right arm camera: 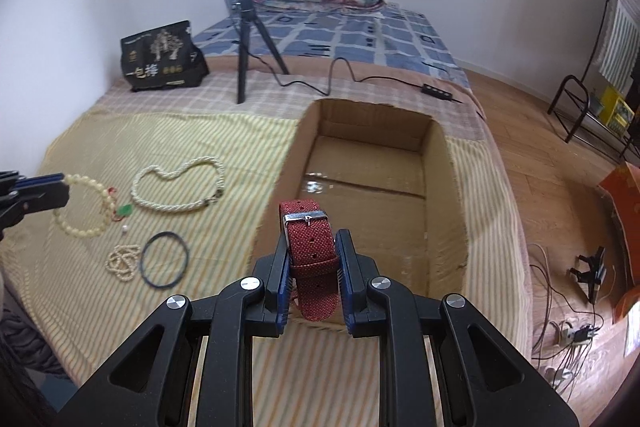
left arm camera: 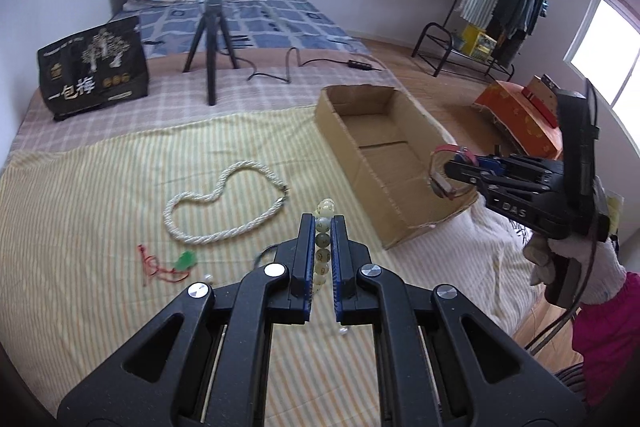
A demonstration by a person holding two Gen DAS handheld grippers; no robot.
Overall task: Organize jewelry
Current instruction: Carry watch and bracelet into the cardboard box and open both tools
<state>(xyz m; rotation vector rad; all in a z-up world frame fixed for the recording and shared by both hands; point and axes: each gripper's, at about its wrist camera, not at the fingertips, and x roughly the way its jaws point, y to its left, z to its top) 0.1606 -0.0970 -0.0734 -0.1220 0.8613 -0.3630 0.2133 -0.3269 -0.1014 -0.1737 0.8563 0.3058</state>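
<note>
My left gripper (left arm camera: 323, 223) is shut on a pale jade bead bracelet (left arm camera: 322, 241), which hangs above the striped cloth; the same bracelet (right arm camera: 86, 205) dangles from that gripper (right arm camera: 60, 183) at the left of the right wrist view. My right gripper (right arm camera: 313, 247) is shut on a red woven watch strap (right arm camera: 310, 243) with a silver buckle, held over the near edge of the open cardboard box (right arm camera: 454, 195). In the left wrist view the right gripper (left arm camera: 450, 171) holds the strap (left arm camera: 440, 183) above the box's (left arm camera: 340, 147) right wall. A white twisted pearl necklace (left arm camera: 224, 203) lies on the cloth.
A green pendant on a red cord (left arm camera: 185, 261), a black ring (right arm camera: 165, 259), a small bead string (right arm camera: 123, 261) and a loose pearl (right arm camera: 124, 228) lie on the cloth. A ring light on a tripod (left arm camera: 212, 39) and a black bag (left arm camera: 94, 67) stand behind. Floor drops off right.
</note>
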